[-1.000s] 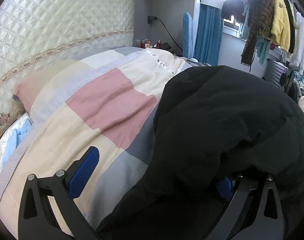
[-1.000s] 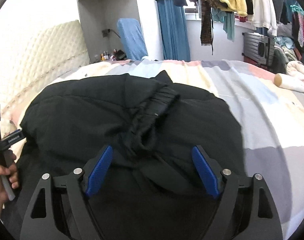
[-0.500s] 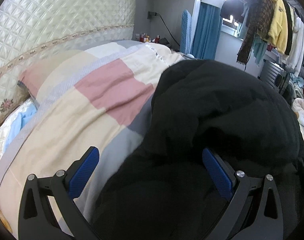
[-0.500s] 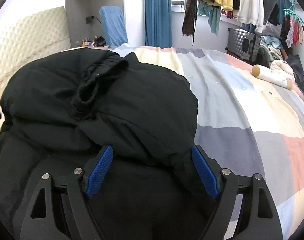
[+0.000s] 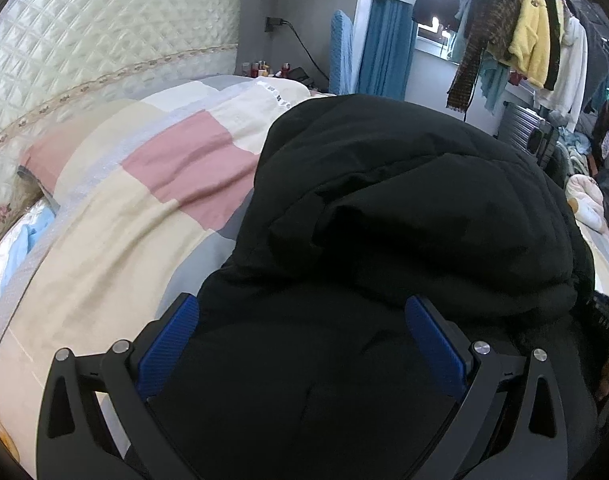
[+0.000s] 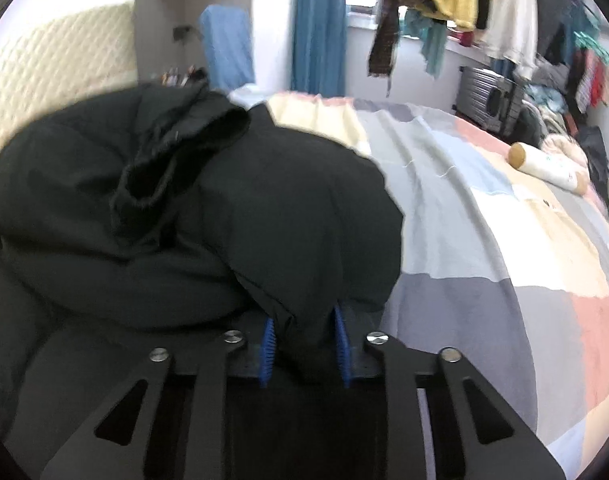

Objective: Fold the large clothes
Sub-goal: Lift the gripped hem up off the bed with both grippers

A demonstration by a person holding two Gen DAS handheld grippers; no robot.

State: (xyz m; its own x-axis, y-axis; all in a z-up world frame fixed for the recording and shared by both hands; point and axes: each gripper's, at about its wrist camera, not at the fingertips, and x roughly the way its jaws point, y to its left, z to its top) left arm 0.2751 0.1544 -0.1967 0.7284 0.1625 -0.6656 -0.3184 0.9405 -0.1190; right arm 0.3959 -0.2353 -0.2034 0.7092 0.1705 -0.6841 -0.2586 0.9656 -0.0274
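A large black padded jacket (image 5: pixel 404 208) lies bunched on the patchwork bed cover (image 5: pixel 116 248). It also fills the left of the right wrist view (image 6: pixel 184 216). My left gripper (image 5: pixel 300 340) is open, its blue pads spread wide with the jacket's near fabric lying between them. My right gripper (image 6: pixel 304 344) is shut on a fold of the jacket's right edge, its blue pads pinching the black cloth.
A quilted cream headboard (image 5: pixel 84 48) stands at the left. Clothes hang on a rack (image 5: pixel 536 40) at the far right. A bolster-shaped cushion (image 6: pixel 548 166) lies on the bed's right side. A grey suitcase (image 6: pixel 488 96) stands beyond the bed.
My right gripper went from wide open to shut on the jacket's right edge. My left gripper stayed open and moved further over the jacket's near fabric.
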